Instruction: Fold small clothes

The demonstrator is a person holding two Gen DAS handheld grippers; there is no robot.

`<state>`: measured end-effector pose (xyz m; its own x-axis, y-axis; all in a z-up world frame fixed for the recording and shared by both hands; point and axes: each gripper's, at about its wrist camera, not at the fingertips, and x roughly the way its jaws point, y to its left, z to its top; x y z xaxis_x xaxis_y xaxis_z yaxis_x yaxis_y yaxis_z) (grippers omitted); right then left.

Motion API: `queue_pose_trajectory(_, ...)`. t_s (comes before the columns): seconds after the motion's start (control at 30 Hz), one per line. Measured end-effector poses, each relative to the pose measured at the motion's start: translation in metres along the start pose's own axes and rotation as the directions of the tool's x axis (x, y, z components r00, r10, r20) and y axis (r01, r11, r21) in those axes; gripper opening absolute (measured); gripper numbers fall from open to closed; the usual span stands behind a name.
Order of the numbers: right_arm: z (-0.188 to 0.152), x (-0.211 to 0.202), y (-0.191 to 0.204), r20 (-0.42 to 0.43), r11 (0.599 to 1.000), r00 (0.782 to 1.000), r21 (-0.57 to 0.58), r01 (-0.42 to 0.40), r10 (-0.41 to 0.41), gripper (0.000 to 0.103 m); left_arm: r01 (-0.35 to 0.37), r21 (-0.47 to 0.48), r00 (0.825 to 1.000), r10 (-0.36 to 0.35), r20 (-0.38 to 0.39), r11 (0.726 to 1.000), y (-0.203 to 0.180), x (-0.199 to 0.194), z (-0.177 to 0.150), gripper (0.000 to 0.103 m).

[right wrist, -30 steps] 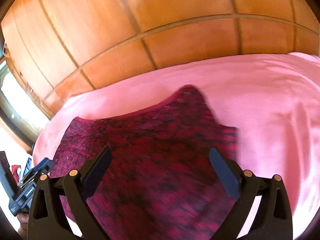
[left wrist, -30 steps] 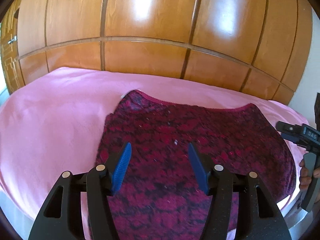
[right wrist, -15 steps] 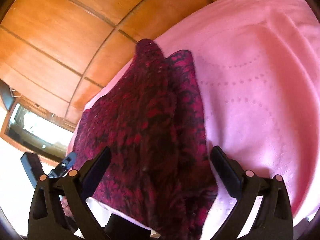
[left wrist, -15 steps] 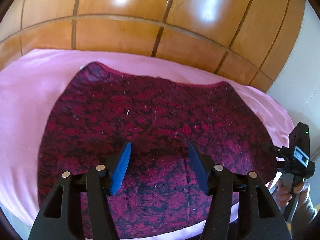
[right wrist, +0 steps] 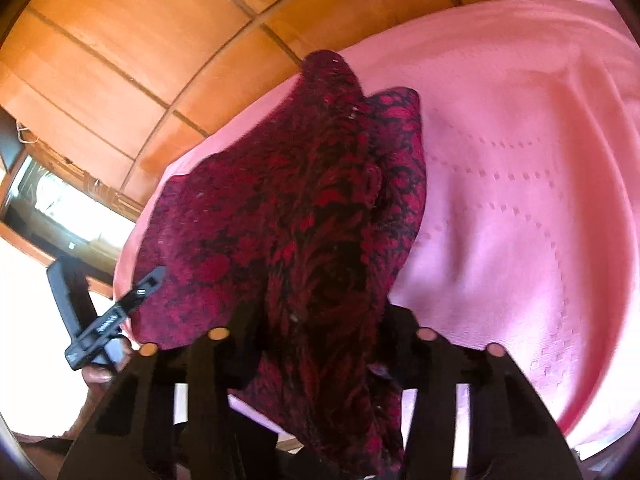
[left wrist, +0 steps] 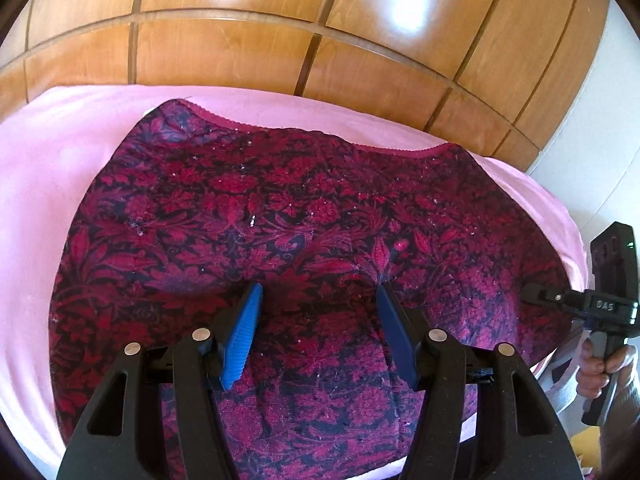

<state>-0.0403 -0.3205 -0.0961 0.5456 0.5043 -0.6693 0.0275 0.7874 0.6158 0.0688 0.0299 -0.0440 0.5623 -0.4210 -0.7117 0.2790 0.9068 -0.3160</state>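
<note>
Left wrist: spread left gripper (left wrist: 318,330), floral knit garment (left wrist: 280,208), right gripper (right wrist: 320,344) pinching its fold.

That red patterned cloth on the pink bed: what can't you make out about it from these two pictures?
- Right wrist view: the right tool tips are buried under the bunched red cloth, so the grip is hidden.
- Left wrist view: the cloth's near hem is blocked by the left tool.
- What garment it is: unclear.

Bright daylight; glare patches on the wooden panels (left wrist: 280,60) at 12 o'clock; right view blurred, edges fisheye-bent.
</note>
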Motion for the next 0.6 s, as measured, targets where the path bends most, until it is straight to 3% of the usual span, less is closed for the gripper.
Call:
queue_pose_trajectory(0.17, 0.014, -0.021, 0.04, 0.042, 0.992, 0.992, -0.028, -0.121, 0.122, 0.035, 0.061, -0.065, 0.998, -0.06, 0.017, 0.996, 0.012, -0.005, 0.0, 0.053)
queue_pose_trajectory(0.33, 0.03, -0.027, 0.114, 0.063, 0.958, 0.966, -0.157, -0.238, 0.25, 0.032, 0.09, -0.093, 0.996, -0.087, 0.034, 0.992, 0.021, -0.008, -0.003, 0.05)
queue_pose_trajectory(0.47, 0.037, 0.003, 0.179, 0.007, 0.921, 0.952, -0.256, -0.294, 0.306, 0.03, 0.109, -0.134, 0.993, -0.102, 0.061, 0.985, 0.034, -0.02, -0.004, 0.044)
queue_pose_trajectory(0.6, 0.035, 0.048, 0.228, -0.063, 0.892, 0.944, -0.312, -0.328, 0.325, 0.029, 0.168, -0.257, 0.982, -0.14, 0.123, 0.952, 0.075, -0.049, -0.009, 0.042)
